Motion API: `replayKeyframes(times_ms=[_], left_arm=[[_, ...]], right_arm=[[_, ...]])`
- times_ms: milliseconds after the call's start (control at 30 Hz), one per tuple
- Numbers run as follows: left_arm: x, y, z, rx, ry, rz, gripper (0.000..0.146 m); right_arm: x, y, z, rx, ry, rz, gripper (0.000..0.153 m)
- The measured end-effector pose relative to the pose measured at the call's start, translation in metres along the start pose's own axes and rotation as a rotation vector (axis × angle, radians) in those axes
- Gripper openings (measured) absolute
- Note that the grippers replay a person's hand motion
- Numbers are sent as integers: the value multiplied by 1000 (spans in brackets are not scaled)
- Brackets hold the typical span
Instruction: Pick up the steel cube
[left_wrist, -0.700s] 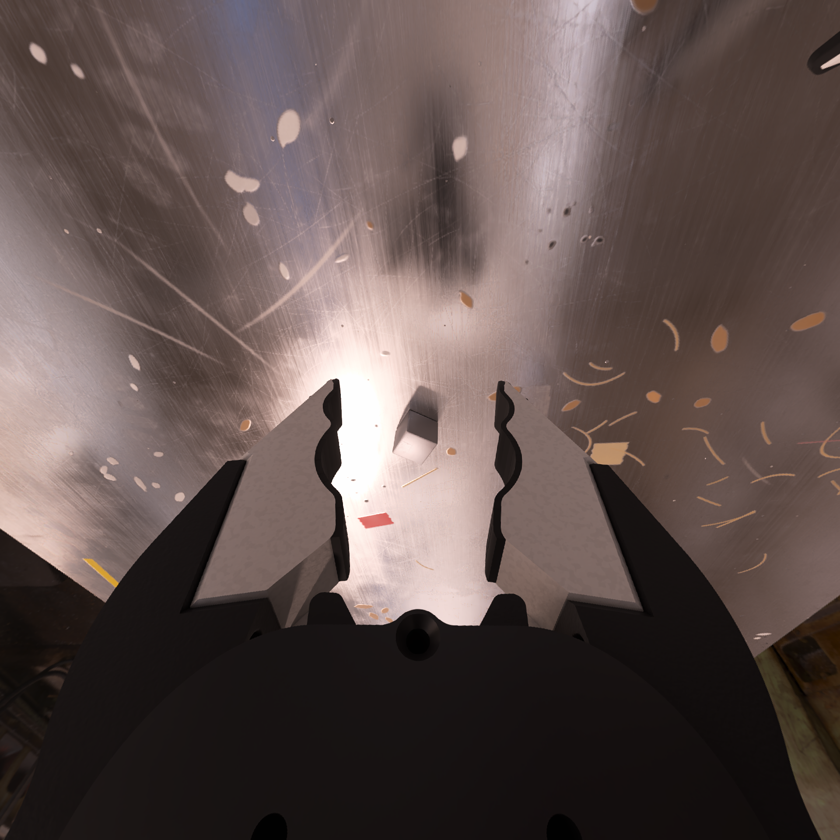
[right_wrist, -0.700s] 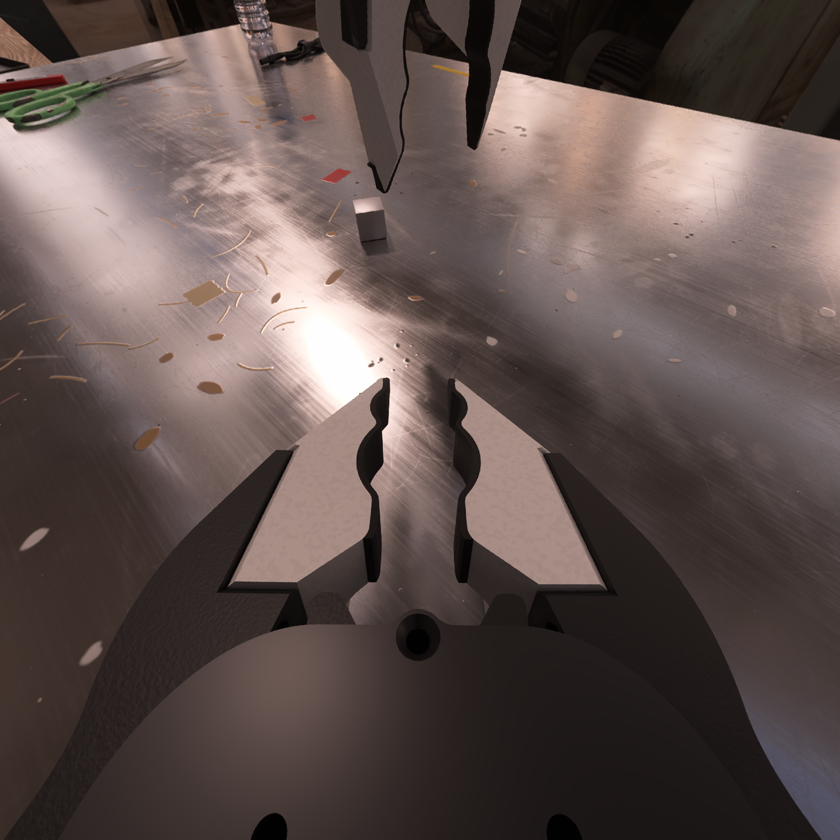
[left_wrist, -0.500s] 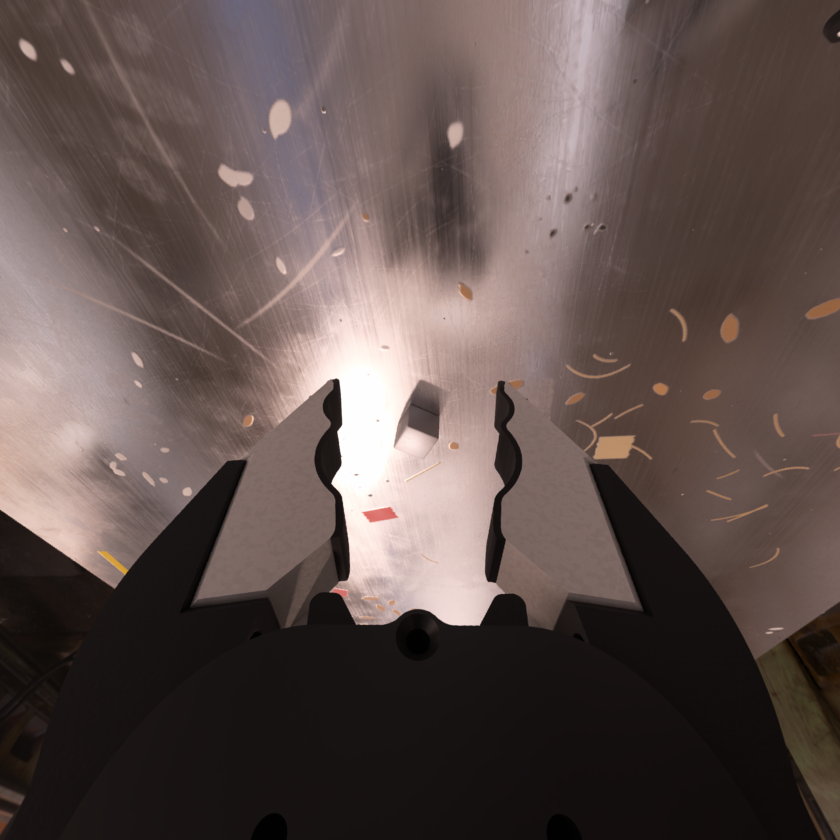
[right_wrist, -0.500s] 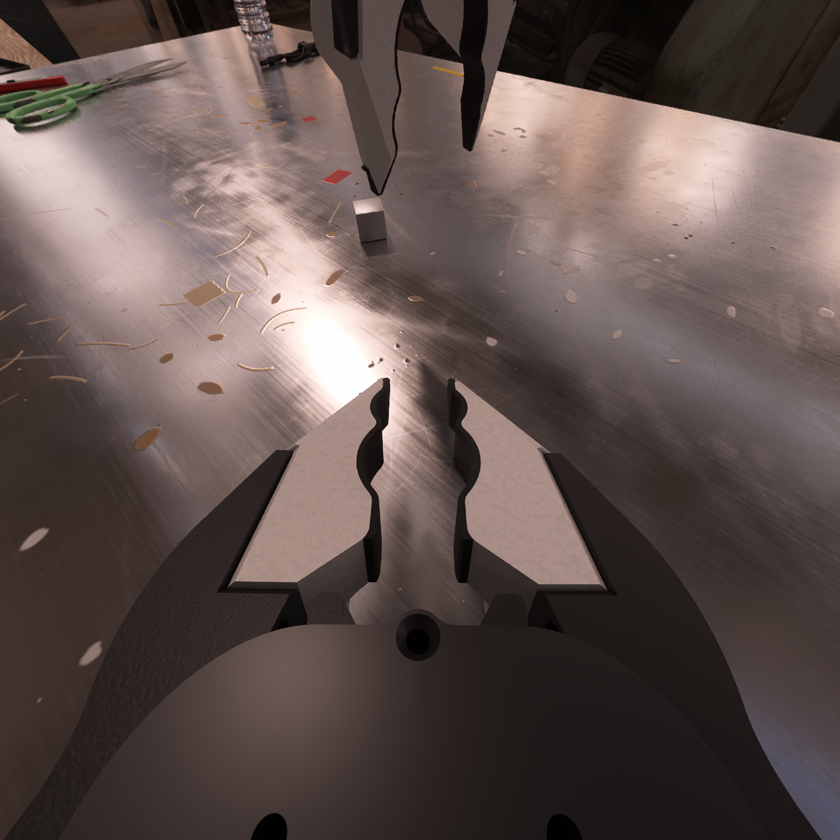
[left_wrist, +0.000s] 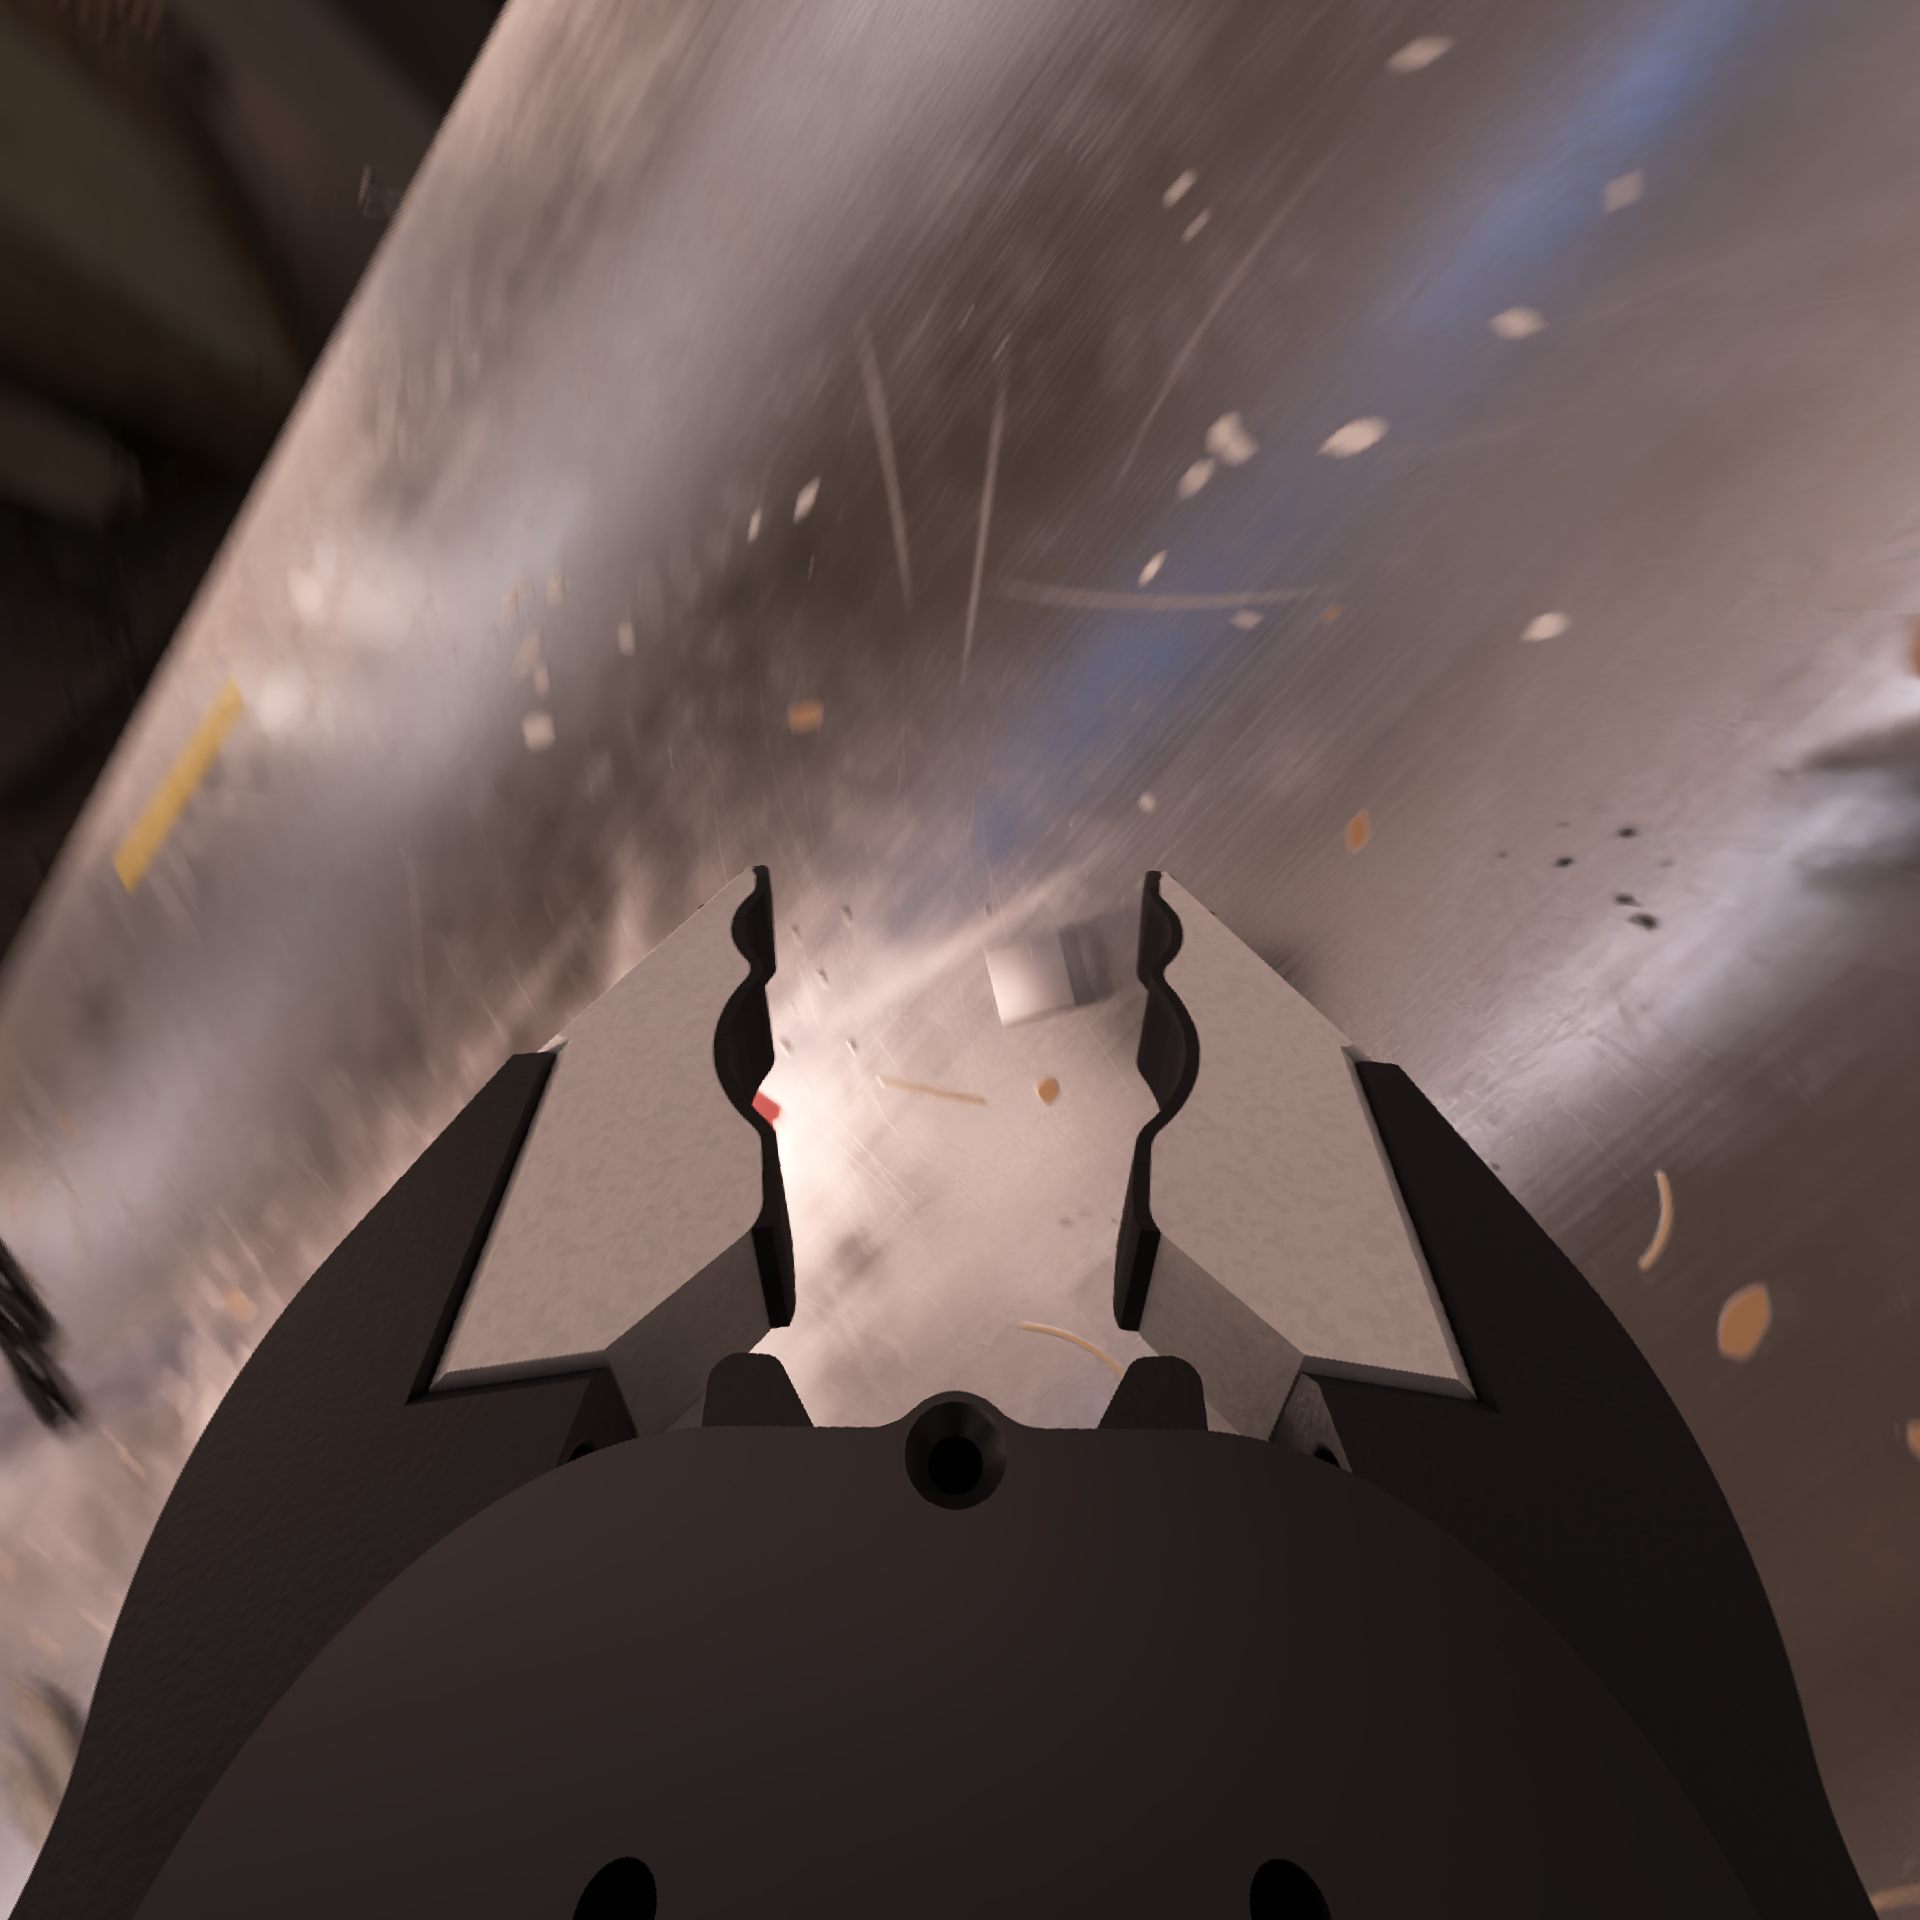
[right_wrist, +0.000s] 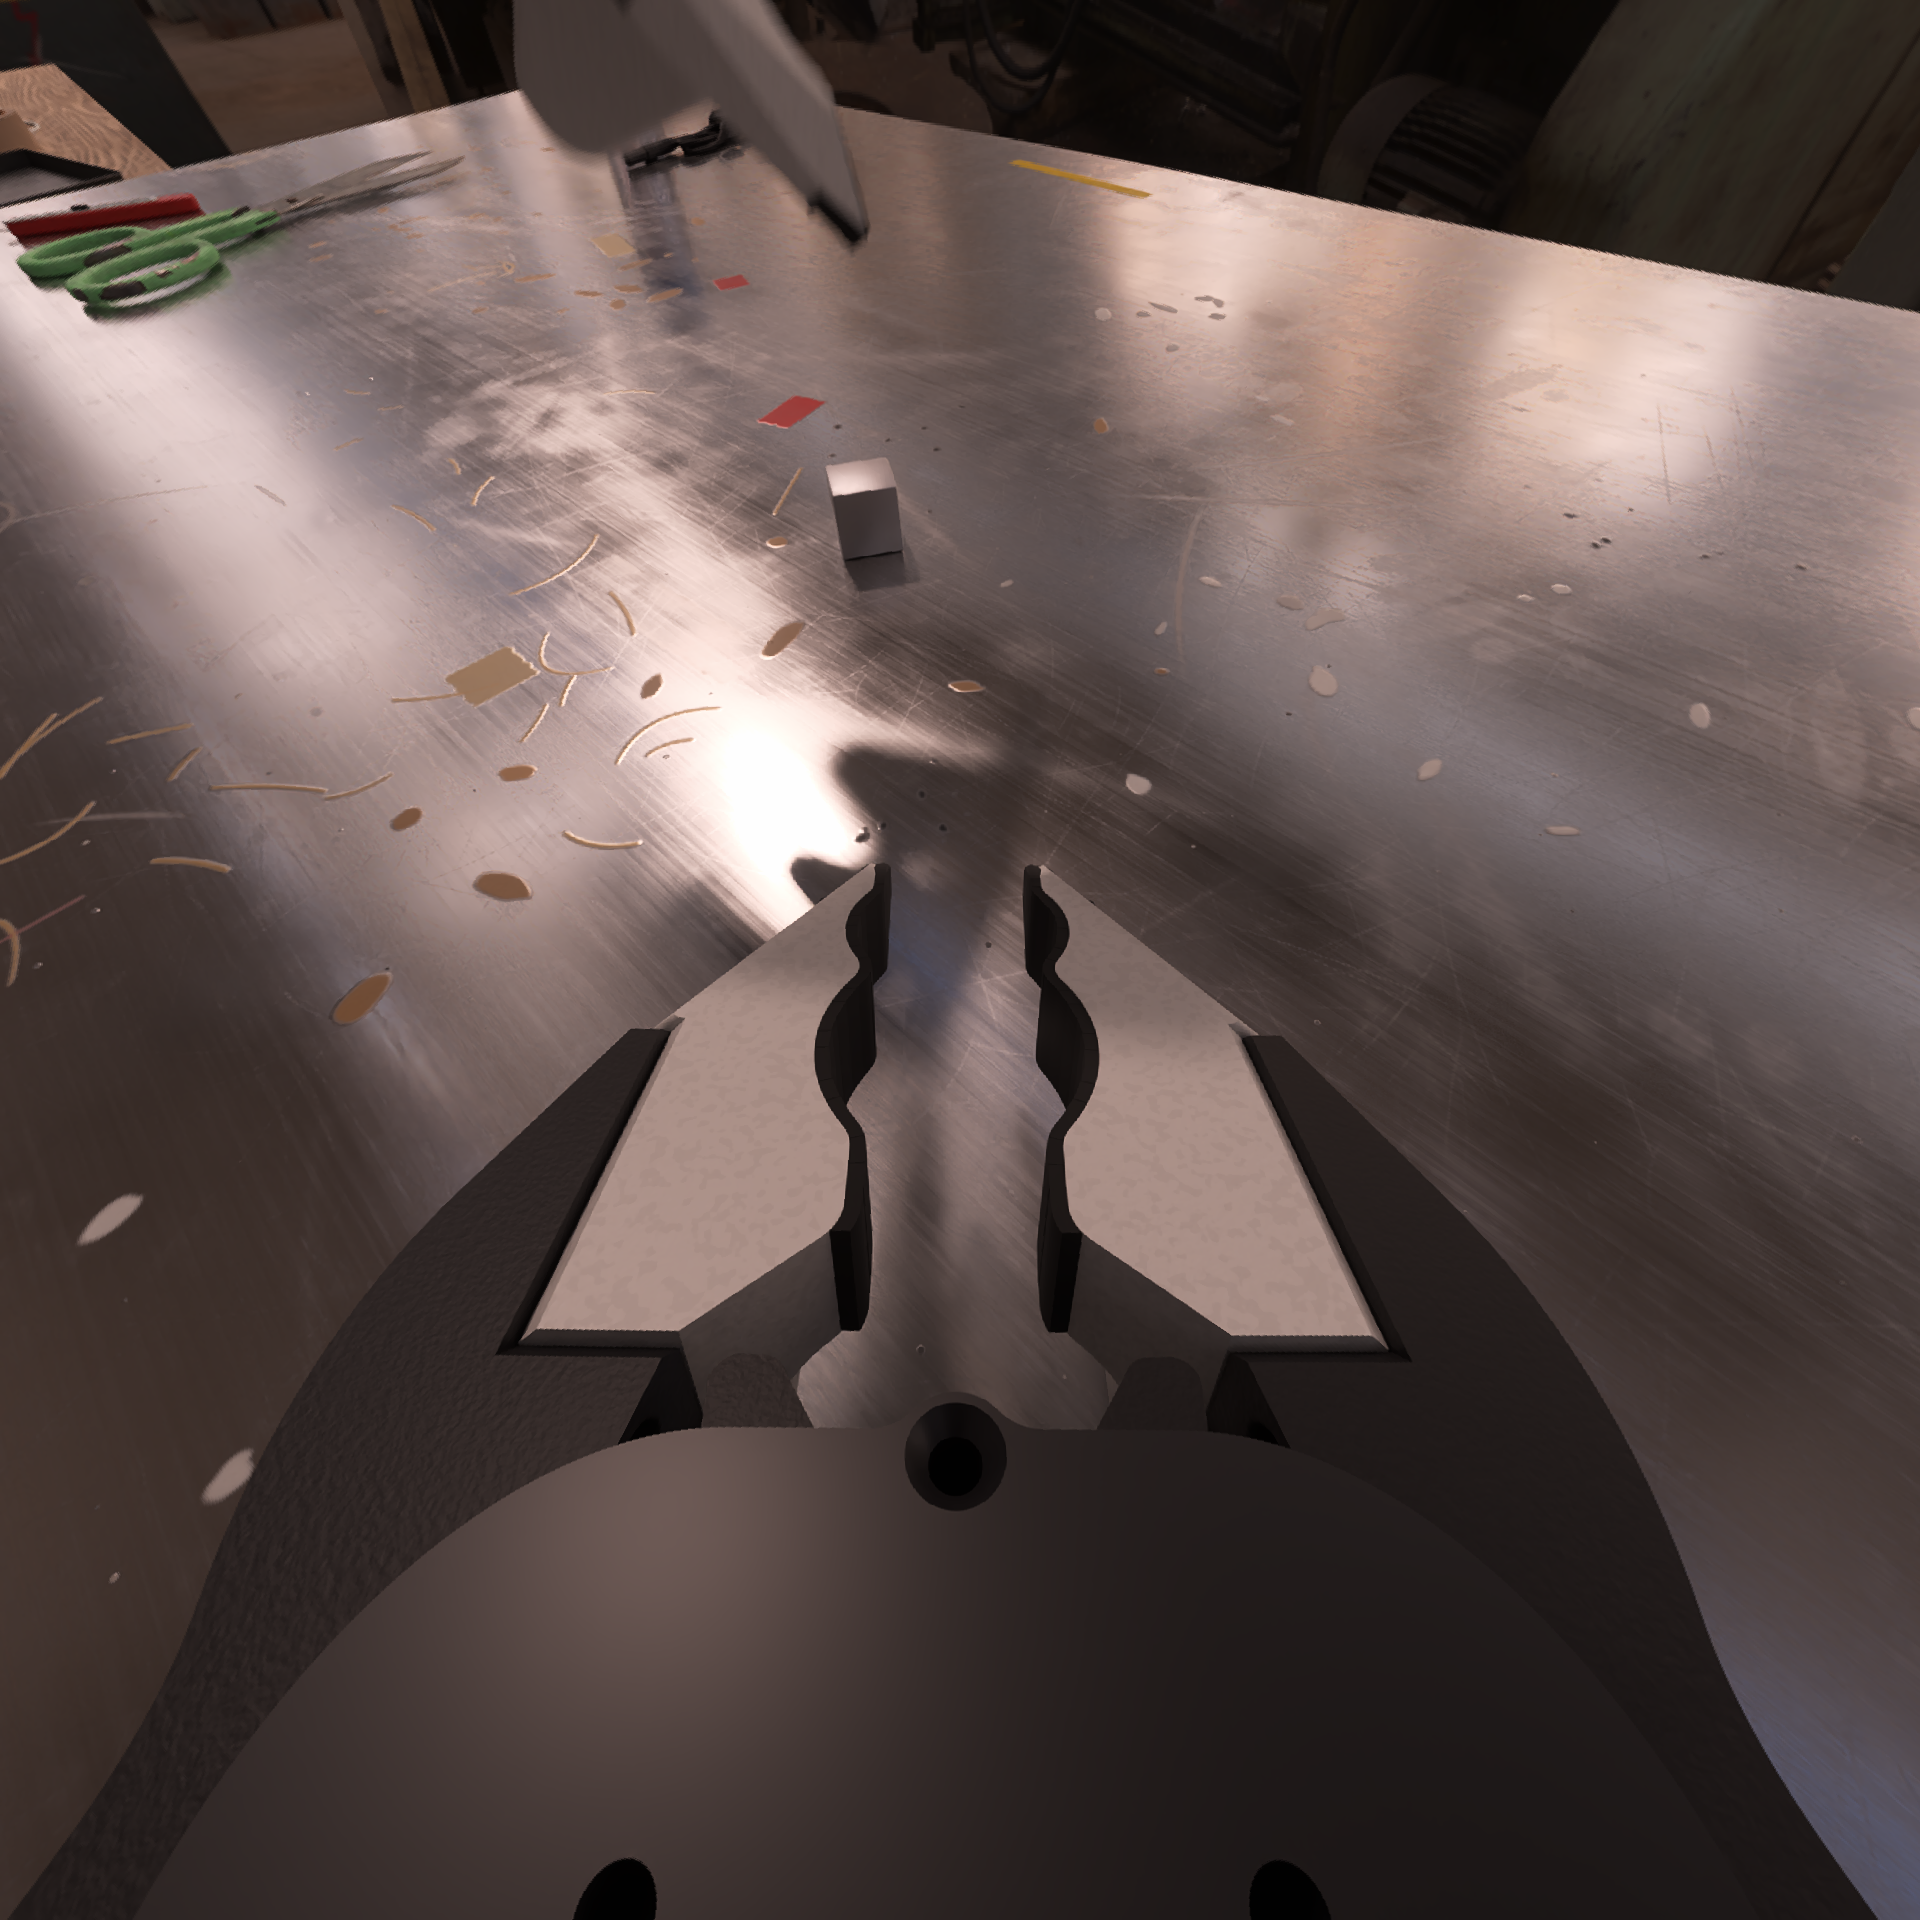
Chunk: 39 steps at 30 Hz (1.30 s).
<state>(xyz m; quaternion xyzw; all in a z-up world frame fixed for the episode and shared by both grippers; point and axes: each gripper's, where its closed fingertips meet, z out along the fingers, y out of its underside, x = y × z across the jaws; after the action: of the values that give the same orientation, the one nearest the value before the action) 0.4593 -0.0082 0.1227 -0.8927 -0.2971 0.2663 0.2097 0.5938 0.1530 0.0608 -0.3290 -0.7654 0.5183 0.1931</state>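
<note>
The steel cube (left_wrist: 1042, 975) is small and grey and rests on the scratched metal table (left_wrist: 1351, 623). In the left wrist view it lies between my left gripper's fingertips, nearer the right finger, with the table blurred by motion. My left gripper (left_wrist: 954, 896) is open and empty above it. In the right wrist view the cube (right_wrist: 864, 509) sits mid-table, well ahead of my right gripper (right_wrist: 956, 891), which is open, empty and low over the table. The left gripper (right_wrist: 748, 114) shows blurred at the top, raised and tilted, up and left of the cube.
Green-handled scissors (right_wrist: 145, 255) and a red flat object (right_wrist: 99, 216) lie at the far left. Red scraps (right_wrist: 790, 410), a tan chip (right_wrist: 490, 675) and wood shavings litter the left half. A yellow strip (right_wrist: 1081, 179) lies near the far edge. The table edge (left_wrist: 343, 343) runs along the left.
My left gripper has swung and rotated quickly; in the right wrist view it has lifted up and away from the cube. The cube and the right gripper stay put.
</note>
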Motion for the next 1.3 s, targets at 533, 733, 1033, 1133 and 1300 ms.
replayKeyframes(times_ms=[533, 733, 1033, 1133, 1300], left_arm=[[25, 74, 74, -85, 141, -346, 27], [7, 2, 6, 159, 224, 13, 27], [43, -37, -13, 126, 607, 380, 27], [51, -34, -2, 97, 651, 401, 27], [64, -31, 4, 76, 696, 424, 27]], right_arm=[[0, 0, 1, -6, -28, 28, 25], [0, 0, 1, -5, -25, 25, 25], [0, 0, 1, -4, -20, 24, 25], [0, 0, 1, -1, -15, 20, 25], [0, 0, 1, -6, -16, 20, 25]])
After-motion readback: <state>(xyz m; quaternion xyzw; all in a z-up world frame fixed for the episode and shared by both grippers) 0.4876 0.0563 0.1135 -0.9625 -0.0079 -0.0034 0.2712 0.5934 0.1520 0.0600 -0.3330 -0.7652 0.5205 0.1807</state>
